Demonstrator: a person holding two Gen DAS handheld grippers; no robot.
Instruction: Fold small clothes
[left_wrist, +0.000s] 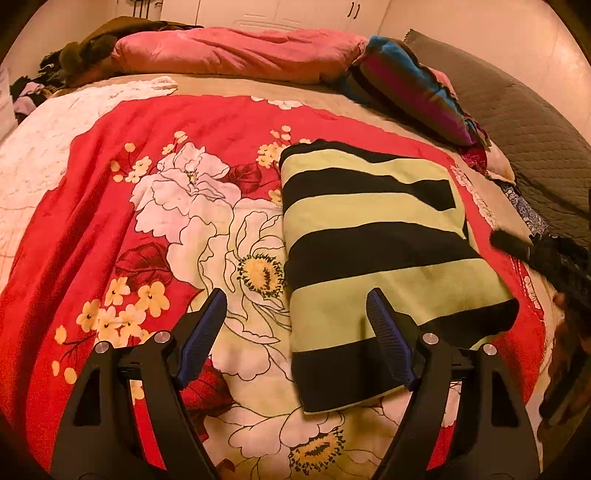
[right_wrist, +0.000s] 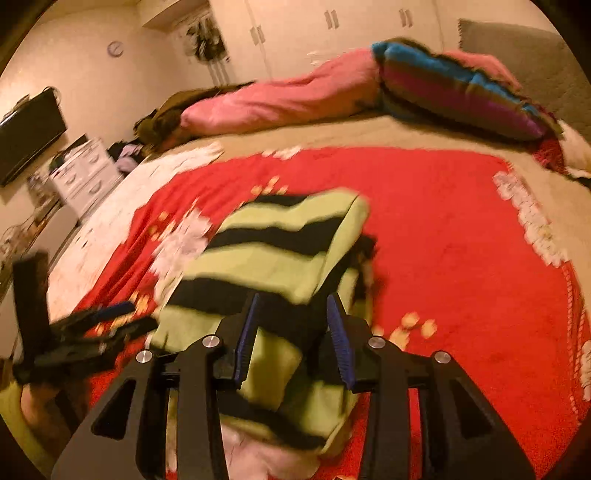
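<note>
On bed: folded striped top (left_wrist: 380, 258); L claw (left_wrist: 295, 299) wide, R claw (right_wrist: 291, 306) part-open, both empty.

1. We see warm, yellowish indoor light in both views, fairly dim.
2. Our right wrist view is smeared by motion blur; the striped garment (right_wrist: 273, 258) looks soft.
3. Our left wrist view stays sharper.
4. Fisheye bending curves the edges, and dark corners frame both.

Folded garment (left_wrist: 376, 258) lies on the blanket (left_wrist: 110, 229), right of centre, on the bed. Left gripper (left_wrist: 295, 306) at its near-left edge, right gripper (right_wrist: 291, 314) over its near end. Pillows (left_wrist: 236, 55) along far edge; cushion (left_wrist: 410, 88) far right. Drawers (right_wrist: 85, 170) far left.
</note>
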